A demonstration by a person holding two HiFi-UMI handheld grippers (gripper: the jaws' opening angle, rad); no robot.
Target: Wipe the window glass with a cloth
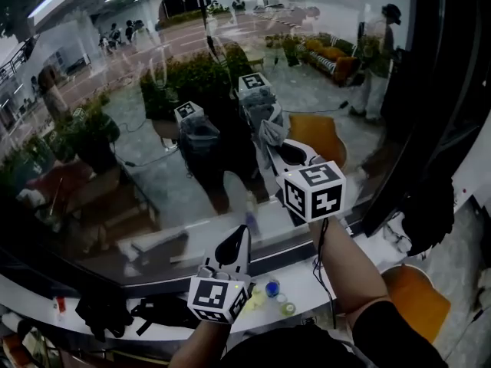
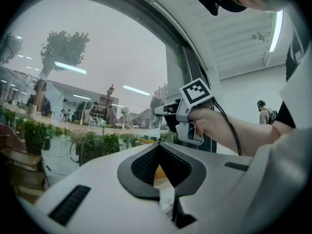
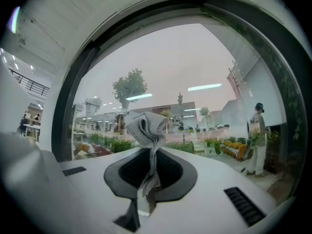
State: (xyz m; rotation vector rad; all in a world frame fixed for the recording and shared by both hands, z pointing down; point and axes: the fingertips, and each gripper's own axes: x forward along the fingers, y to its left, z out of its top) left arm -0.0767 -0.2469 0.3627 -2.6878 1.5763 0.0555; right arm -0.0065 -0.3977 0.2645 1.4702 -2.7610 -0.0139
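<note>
Right gripper: bunched grey knit cloth

We find the right gripper raised before the window glass, cloth between its jaws; left gripper sits lower left, above the ledge.

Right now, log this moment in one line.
right gripper: shut on cloth | cloth: raised at window glass | left gripper: shut, empty, lower
</note>
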